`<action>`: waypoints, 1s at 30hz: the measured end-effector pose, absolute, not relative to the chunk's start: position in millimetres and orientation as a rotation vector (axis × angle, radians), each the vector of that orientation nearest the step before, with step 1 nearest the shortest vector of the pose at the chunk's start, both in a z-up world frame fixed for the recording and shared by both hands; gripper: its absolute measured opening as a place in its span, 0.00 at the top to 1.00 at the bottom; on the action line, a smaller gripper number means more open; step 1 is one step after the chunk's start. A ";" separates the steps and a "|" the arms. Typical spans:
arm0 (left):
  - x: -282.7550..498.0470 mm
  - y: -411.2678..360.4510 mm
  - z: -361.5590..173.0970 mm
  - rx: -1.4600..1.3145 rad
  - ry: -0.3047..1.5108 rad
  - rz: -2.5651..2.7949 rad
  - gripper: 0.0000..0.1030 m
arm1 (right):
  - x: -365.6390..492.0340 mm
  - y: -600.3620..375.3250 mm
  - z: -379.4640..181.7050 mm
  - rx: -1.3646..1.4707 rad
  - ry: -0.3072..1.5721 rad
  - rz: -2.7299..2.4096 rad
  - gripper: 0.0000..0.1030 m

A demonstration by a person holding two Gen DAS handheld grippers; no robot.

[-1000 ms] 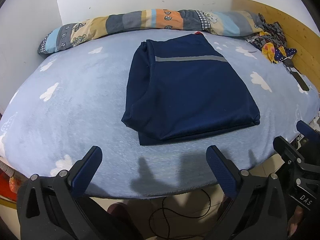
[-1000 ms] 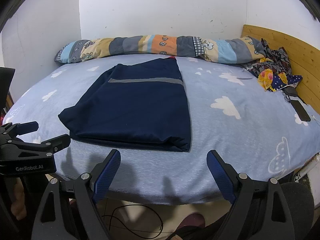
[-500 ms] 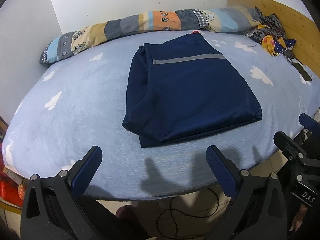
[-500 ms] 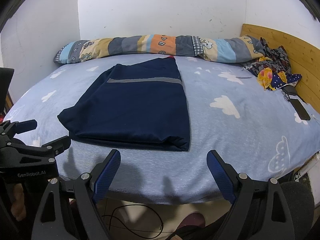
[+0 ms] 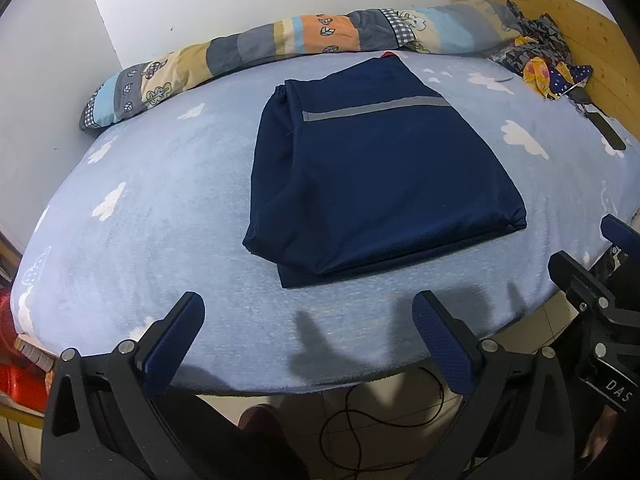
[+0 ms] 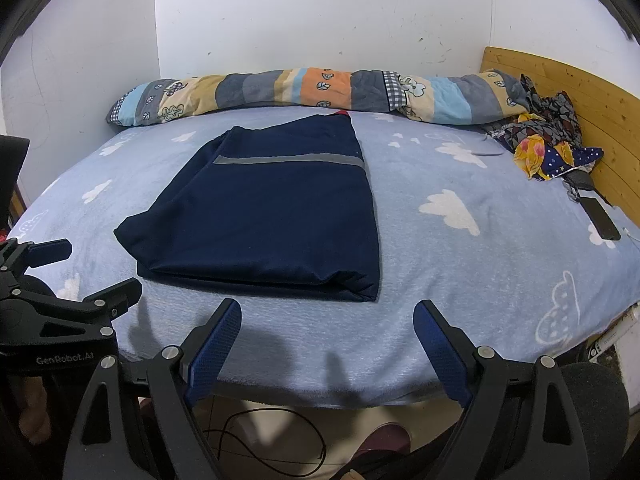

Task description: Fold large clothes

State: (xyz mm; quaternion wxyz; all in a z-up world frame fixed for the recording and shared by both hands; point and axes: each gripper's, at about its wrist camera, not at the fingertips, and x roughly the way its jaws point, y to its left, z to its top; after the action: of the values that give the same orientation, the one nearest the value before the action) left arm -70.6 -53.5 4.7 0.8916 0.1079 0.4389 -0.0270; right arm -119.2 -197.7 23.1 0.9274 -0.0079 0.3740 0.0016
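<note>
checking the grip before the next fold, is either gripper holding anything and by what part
Nothing is held. The left gripper and right gripper are both open, short of the folded navy garment on the bed.

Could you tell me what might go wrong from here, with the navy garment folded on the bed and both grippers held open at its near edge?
The folded navy garment has an uneven left side where a lower layer sticks out; another fold could trap that bulge. Its near edge lies close to the bed's front edge, so a pull toward the left gripper or right gripper might drag it off. A phone lies to the right, where a sweep could catch it.
</note>
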 end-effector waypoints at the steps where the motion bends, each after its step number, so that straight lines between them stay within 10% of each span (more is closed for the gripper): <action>1: -71.1 -53.8 4.7 0.226 0.910 -0.054 0.00 | -119.5 -197.9 23.5 -0.015 0.765 0.003 0.13; 30: -71.7 -53.9 4.9 0.249 0.911 -0.042 0.00 | -119.3 -199.0 22.5 -0.010 0.766 0.001 0.13</action>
State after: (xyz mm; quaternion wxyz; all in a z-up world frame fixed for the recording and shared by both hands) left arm -71.7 -53.9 4.9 0.8903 0.1198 0.4389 -0.0202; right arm -119.3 -199.0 22.5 0.9275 -0.0050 0.3739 0.0006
